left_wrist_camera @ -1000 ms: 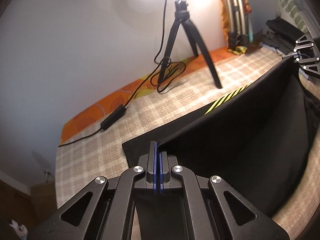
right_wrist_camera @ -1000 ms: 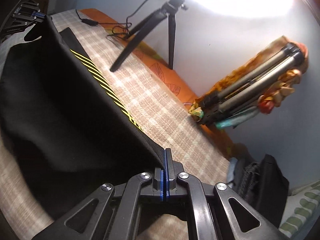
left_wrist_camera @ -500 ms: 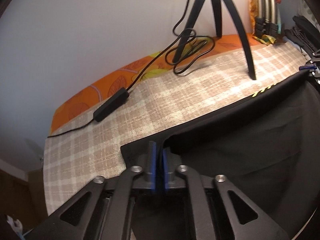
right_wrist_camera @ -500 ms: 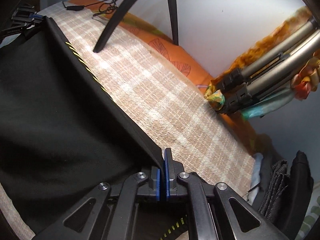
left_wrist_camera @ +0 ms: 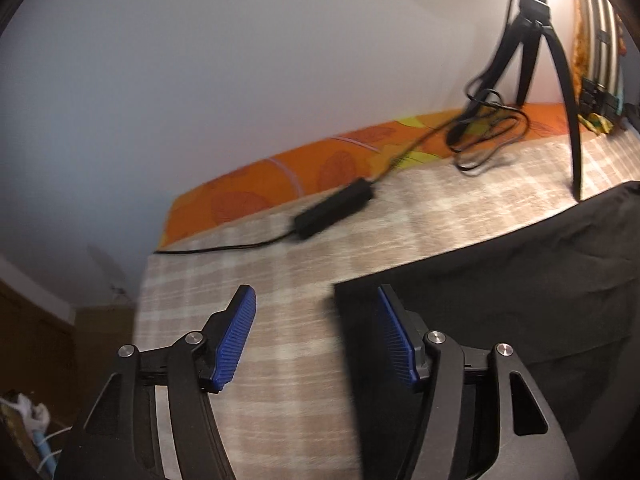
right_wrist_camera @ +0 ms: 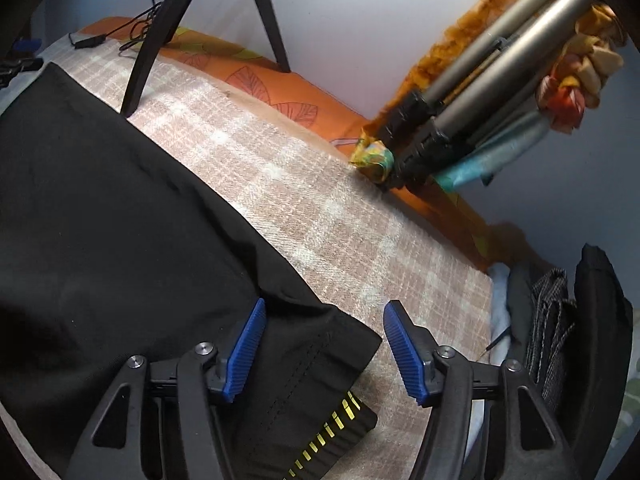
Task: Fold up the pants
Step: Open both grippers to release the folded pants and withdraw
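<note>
pants (right_wrist_camera: 120,216): black, folded flat, yellow-dashed edge | left tool (left_wrist_camera: 316,334): released | right tool (right_wrist_camera: 324,346): released

The black cloth pants (right_wrist_camera: 120,216) look matt and smooth, with a stitched seam and a band of glossy yellow dashes near one edge. They lie on a beige-and-white checked woven blanket (right_wrist_camera: 320,216) with a coarse, slightly rough weave. Behind it runs an orange leaf-printed cloth sheet (left_wrist_camera: 304,176), smooth and flat. Both tongs, the left tongs (left_wrist_camera: 316,336) and the right tongs (right_wrist_camera: 324,352), have matt black plastic-looking frames with shiny metal rivets and ribbed blue pads (left_wrist_camera: 236,336). The black tripod (left_wrist_camera: 532,40) looks semi-gloss, and the grey tubes of the folded stand (right_wrist_camera: 500,52) look like brushed metal.
</note>
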The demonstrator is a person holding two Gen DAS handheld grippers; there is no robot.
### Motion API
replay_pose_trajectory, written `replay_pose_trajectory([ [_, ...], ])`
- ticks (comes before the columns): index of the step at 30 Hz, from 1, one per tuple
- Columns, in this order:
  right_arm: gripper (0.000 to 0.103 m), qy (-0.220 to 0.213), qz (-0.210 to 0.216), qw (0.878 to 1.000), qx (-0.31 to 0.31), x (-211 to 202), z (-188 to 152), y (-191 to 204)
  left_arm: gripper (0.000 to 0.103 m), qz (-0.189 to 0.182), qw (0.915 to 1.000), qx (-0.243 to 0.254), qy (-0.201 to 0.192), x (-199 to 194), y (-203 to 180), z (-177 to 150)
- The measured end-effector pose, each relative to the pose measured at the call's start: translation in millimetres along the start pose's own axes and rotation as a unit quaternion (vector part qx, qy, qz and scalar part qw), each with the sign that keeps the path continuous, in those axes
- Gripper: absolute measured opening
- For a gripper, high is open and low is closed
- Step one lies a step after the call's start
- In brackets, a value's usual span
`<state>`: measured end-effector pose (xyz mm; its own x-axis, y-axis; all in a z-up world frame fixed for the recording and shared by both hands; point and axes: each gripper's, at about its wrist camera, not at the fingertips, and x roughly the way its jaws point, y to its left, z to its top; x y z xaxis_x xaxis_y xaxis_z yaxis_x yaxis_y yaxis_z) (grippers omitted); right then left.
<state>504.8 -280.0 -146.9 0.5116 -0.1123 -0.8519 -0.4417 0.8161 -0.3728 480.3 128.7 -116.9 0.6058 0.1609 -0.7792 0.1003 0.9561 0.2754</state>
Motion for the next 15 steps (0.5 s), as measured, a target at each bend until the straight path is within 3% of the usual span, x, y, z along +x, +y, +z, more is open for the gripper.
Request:
replay_pose_trajectory([
  [8, 0.065, 0.005, -0.045, 0.998, 0.036, -17, -10, -14, 0.061, -0.007, 0.9993, 0.004, -0.036, -57, 3, -24],
  [15, 0.074, -0.051, 0.006, 0.993, 0.103, -82, -52, -11, 0.061, -0.105, 0.9922, 0.009, -0.067, -122, -32, -69],
])
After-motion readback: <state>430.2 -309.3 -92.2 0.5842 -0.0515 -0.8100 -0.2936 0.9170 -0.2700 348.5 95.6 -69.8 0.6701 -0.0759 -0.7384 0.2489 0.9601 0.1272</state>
